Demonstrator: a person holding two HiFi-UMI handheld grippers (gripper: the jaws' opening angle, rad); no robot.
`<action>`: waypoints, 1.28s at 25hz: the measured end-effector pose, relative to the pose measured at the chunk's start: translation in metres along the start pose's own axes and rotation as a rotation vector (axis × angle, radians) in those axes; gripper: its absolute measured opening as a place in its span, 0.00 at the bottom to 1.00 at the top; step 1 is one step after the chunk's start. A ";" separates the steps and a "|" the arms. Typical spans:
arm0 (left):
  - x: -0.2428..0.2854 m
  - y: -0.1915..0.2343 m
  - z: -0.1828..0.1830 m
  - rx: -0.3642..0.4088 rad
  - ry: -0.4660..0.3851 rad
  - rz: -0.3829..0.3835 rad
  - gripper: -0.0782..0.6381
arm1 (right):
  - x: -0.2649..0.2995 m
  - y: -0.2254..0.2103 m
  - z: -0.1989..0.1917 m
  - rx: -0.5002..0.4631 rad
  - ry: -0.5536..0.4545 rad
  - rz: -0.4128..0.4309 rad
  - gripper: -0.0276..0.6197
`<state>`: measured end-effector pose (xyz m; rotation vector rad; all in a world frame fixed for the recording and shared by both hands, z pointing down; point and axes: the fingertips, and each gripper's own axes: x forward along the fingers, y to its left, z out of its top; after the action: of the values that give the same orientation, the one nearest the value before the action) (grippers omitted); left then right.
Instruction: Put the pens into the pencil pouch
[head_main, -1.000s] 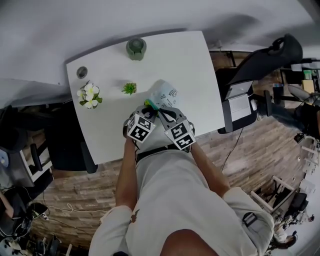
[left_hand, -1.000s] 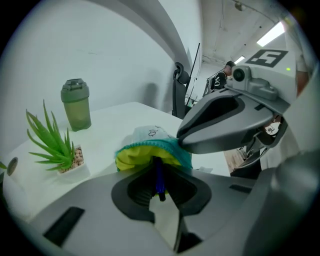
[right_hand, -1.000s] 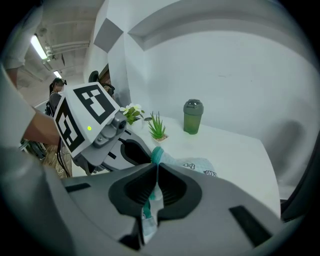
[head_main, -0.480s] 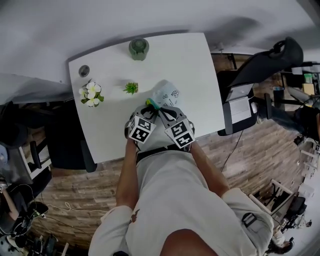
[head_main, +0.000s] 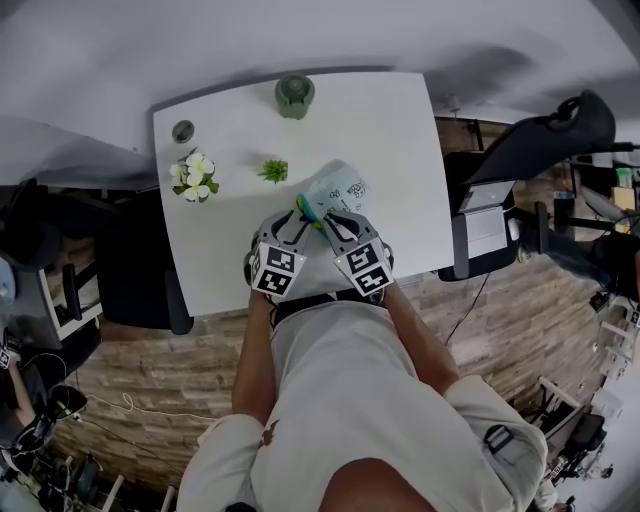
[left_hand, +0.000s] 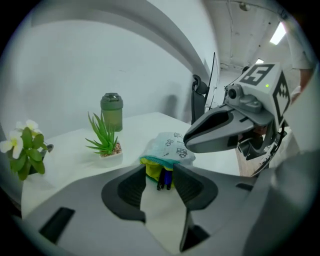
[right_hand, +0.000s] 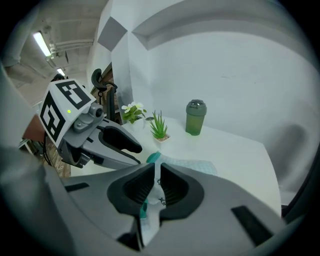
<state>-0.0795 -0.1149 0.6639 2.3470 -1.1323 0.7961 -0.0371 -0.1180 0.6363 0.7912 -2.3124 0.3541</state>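
A pale printed pencil pouch (head_main: 337, 187) lies on the white table (head_main: 400, 130), its yellow-lined mouth (left_hand: 151, 169) facing me. Dark pens (left_hand: 164, 178) stick out of that mouth. My left gripper (left_hand: 159, 175) (head_main: 297, 218) sits just in front of the mouth. Its jaws have just been opening and stand open, with nothing pressed between the pads. My right gripper (right_hand: 155, 172) (head_main: 326, 216) is shut on the pouch's edge by the teal zipper (right_hand: 152, 158). Its jaws have eased open a touch, with the fabric still between the pads.
A green cup (head_main: 295, 95) stands at the table's far edge. A small potted plant (head_main: 273, 171) and a pot of white flowers (head_main: 196, 175) stand left of the pouch, with a round dark object (head_main: 182, 131) behind them. A black chair (head_main: 520, 170) is off the table's right side.
The left gripper has drawn back a little from the pouch mouth, toward the person. The right gripper and the pouch have kept their place.
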 end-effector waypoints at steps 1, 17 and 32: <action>-0.006 0.002 0.003 -0.005 -0.018 0.017 0.34 | -0.002 0.000 0.003 -0.004 -0.010 0.000 0.10; -0.119 0.035 0.118 0.005 -0.428 0.319 0.53 | -0.082 -0.018 0.115 -0.078 -0.420 -0.123 0.44; -0.144 0.032 0.139 0.018 -0.543 0.355 0.57 | -0.107 -0.021 0.135 -0.077 -0.549 -0.177 0.48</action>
<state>-0.1347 -0.1330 0.4693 2.4840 -1.8035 0.2653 -0.0270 -0.1462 0.4649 1.1552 -2.7043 -0.0433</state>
